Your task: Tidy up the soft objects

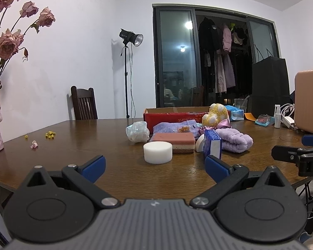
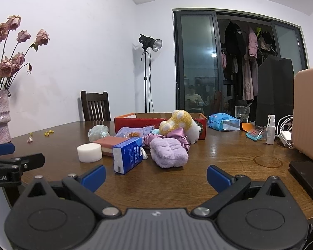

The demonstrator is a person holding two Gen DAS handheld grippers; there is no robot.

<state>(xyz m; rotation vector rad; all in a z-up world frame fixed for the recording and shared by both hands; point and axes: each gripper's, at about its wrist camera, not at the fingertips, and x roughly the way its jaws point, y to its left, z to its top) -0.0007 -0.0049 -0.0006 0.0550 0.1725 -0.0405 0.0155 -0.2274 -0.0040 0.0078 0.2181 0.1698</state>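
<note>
Claws (image 1: 154,166) agape over cluttered table (image 1: 73,145)

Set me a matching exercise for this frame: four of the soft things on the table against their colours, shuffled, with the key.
Things:
1. round sponge
2. folded towel
3. plush toy
4. tissue pack

Colours:
A. lilac
B. blue and white
C. white
D. yellow with white patches

Pairs: 1-C, 2-A, 3-D, 4-B
</note>
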